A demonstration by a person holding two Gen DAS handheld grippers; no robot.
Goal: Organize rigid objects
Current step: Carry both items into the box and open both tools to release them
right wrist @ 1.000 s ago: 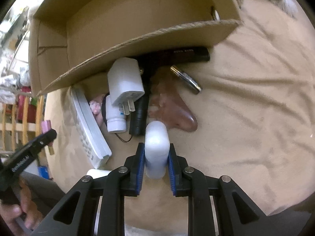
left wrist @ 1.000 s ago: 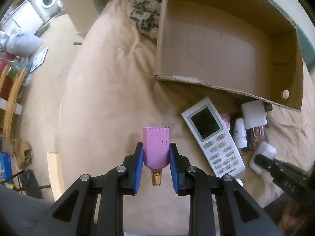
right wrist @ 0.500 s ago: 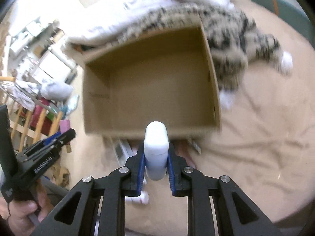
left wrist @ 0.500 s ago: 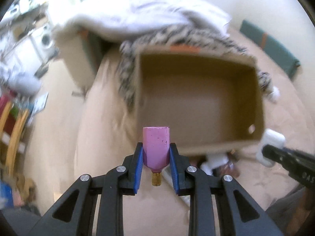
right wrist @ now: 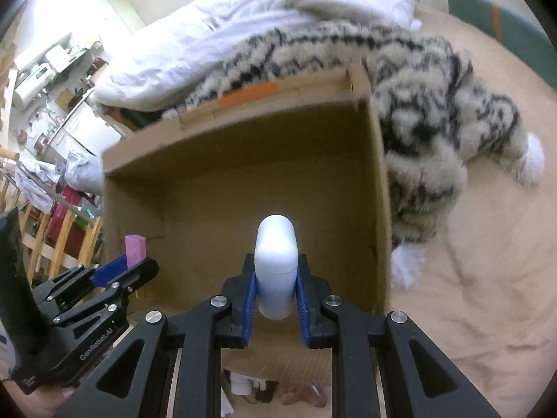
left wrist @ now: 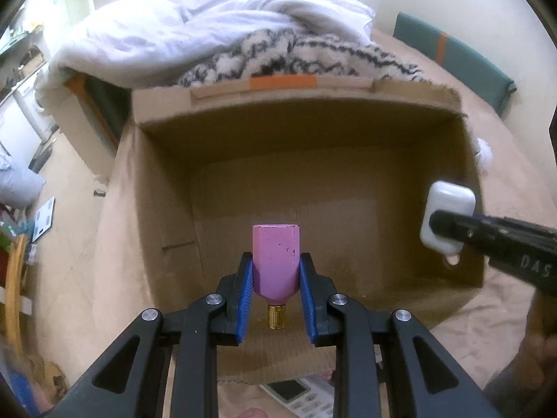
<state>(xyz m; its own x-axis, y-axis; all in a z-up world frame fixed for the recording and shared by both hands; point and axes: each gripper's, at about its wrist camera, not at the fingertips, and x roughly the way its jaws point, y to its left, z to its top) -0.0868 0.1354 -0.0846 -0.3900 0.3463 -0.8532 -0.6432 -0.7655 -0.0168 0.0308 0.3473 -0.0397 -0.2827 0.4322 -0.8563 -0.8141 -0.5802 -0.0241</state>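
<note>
My left gripper [left wrist: 275,264] is shut on a pink bottle [left wrist: 275,259] with a gold neck, held over the open cardboard box [left wrist: 163,188]. Its floor is bare where I can see it. My right gripper [right wrist: 275,271] is shut on a white earbud case [right wrist: 275,261], also above the box [right wrist: 377,188]. In the left wrist view the white case [left wrist: 447,205] hangs by the box's right wall. In the right wrist view the pink bottle [right wrist: 134,245] shows at the box's left wall. A white remote [left wrist: 296,392] lies in front of the box.
The box sits on a beige bed cover [right wrist: 487,261]. A fluffy black-and-white striped throw [right wrist: 435,132] and a white duvet [left wrist: 209,35] lie behind and right of it. A small pile of white and dark items [right wrist: 250,386] lies at the box's near wall. Furniture and clutter fill the room at left.
Both grippers have risen from the pile on the bed and come forward over the open box, each still holding its object. The box now fills both views.
</note>
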